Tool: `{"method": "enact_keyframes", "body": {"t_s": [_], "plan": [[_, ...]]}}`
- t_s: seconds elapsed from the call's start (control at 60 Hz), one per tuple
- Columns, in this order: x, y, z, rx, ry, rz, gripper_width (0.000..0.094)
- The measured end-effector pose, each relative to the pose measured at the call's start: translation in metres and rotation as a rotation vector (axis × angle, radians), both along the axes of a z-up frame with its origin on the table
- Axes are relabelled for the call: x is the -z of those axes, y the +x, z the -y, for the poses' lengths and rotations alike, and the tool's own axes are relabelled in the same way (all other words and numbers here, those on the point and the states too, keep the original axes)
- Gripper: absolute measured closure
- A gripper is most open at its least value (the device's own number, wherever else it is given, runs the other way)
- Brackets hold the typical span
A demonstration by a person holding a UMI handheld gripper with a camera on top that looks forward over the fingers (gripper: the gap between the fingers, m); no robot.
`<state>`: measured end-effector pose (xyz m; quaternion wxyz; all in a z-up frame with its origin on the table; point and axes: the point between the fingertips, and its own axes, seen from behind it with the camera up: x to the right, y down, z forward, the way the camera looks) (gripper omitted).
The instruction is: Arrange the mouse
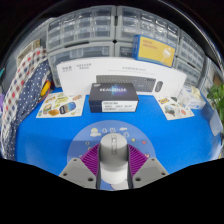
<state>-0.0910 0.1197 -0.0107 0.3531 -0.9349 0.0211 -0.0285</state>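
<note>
The gripper (114, 168) clamps a grey computer mouse (114, 152) between its purple pads (92, 161), both fingers pressing its sides, above a blue table (60, 135). Just beyond lies a black boxed product (111, 96) (its label too small to read). Behind it stand a white carton (105, 67), clear storage drawers (95, 28) and a yellow box (155, 48).

One grey computer mouse (114, 152) sits nearest on the blue-covered desk (60, 135), one black rectangular box (110, 97) lies farther back, one long white box (100, 67) beyond it, and one yellow box (158, 48) far right.
</note>
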Motion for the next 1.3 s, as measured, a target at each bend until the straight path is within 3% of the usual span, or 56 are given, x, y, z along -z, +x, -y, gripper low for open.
{"method": "enact_keyframes", "body": {"t_s": [0.1, 0.317, 0.417, 0.683, 0.767, 1.3], "plan": [[-0.001, -0.001, -0.001, 0.015, 0.006, -0.015, 0.0558], [-0.001, -0.001, 0.001, 0.006, -0.015, -0.015, 0.0434], [-0.015, 0.002, 0.004, 0.023, -0.017, -0.037, 0.0133], [-0.119, 0.005, 0.020, -0.020, 0.115, -0.059, 0.0108], [-0.143, 0.008, 0.037, -0.036, 0.118, -0.065, 0.0109], [-0.225, 0.040, 0.089, -0.047, 0.204, -0.086, 0.0121]]}}
